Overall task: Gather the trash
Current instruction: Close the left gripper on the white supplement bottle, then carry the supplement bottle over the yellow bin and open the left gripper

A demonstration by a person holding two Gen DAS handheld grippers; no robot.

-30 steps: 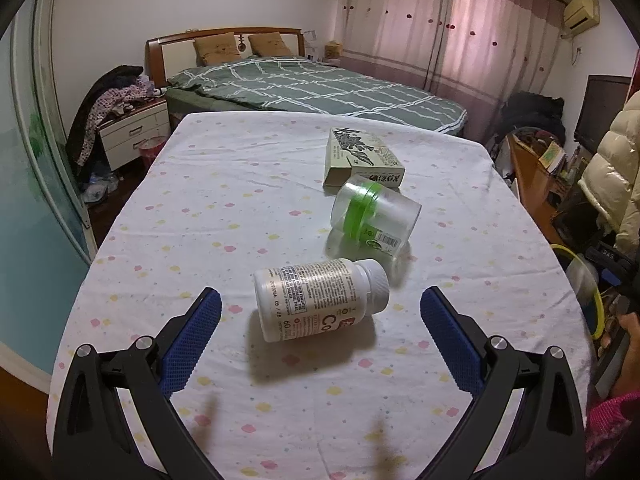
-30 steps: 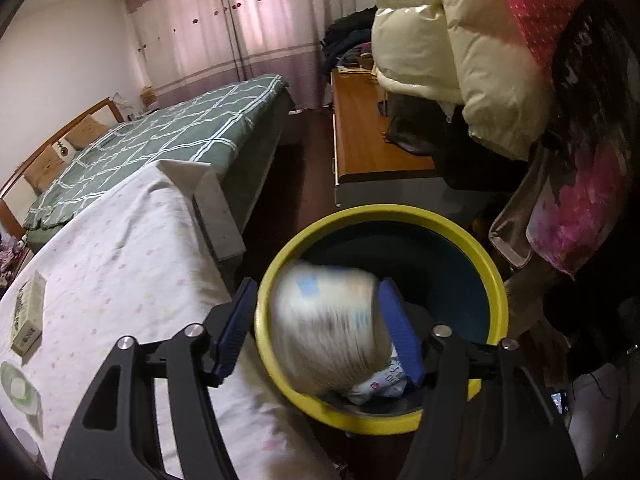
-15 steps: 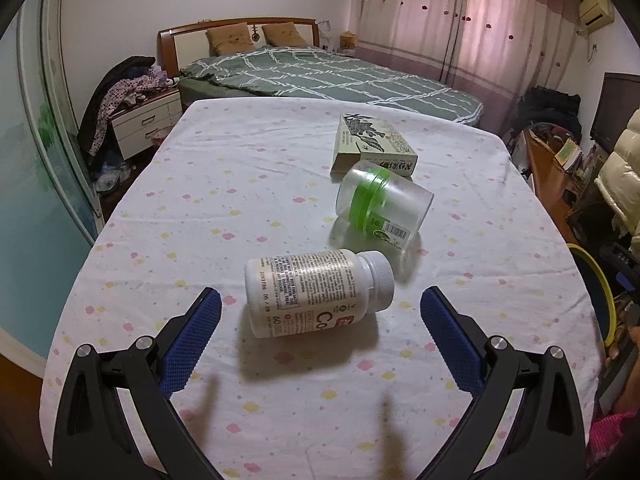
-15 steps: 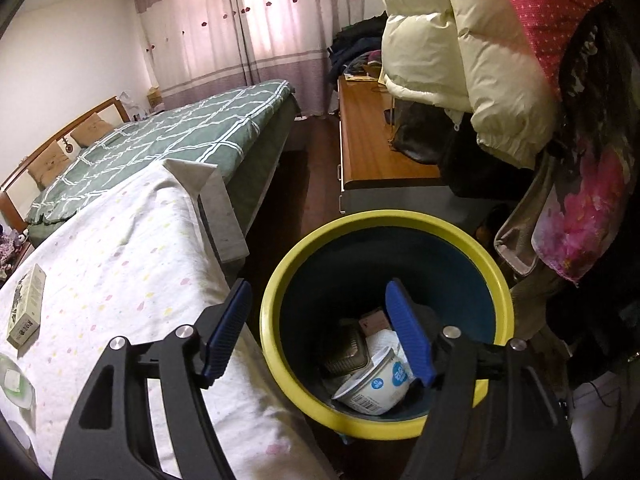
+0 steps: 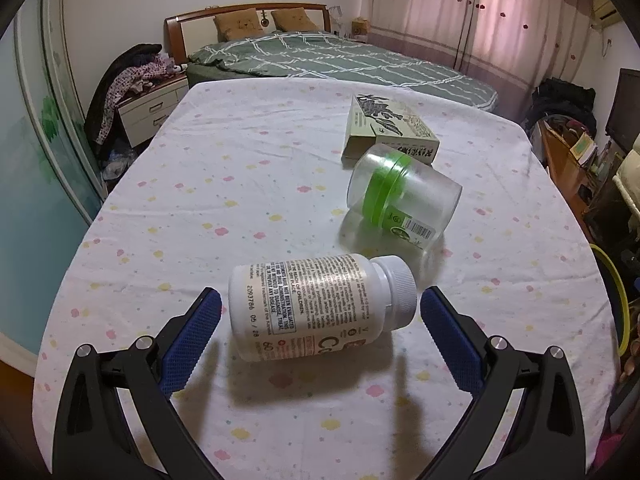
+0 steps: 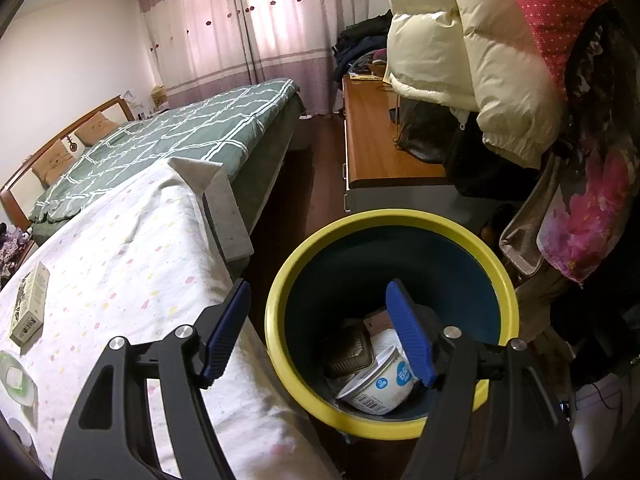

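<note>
The table (image 5: 168, 208), under its white cloth dotted with pastel flowers, fills most of the left wrist view; in the right wrist view it takes the lower left of the frame. Beside its edge, at lower centre of the right wrist view, stands the bin (image 6: 276, 308), yellow-rimmed and dark blue inside. At the bottom of it lies a white tub with a blue label (image 6: 380, 388), on its side against some dark packaging.

Over the bin hangs the right gripper (image 6: 320, 332), jaws wide apart and nothing between the blue pads.

Now to the left wrist view. The left gripper (image 5: 318, 316) sits low in the frame, jaws spread wide, one on each side of the white pill bottle (image 5: 316, 308). The bottle lies on its side on the cloth, cap toward the right of the frame, and neither pad touches it. Just above and to the right lies a clear jar with a green lid (image 5: 404, 204), also tipped over. Right behind that, touching or nearly so, a small olive-green carton (image 5: 384, 128) rests flat at upper centre.
</note>
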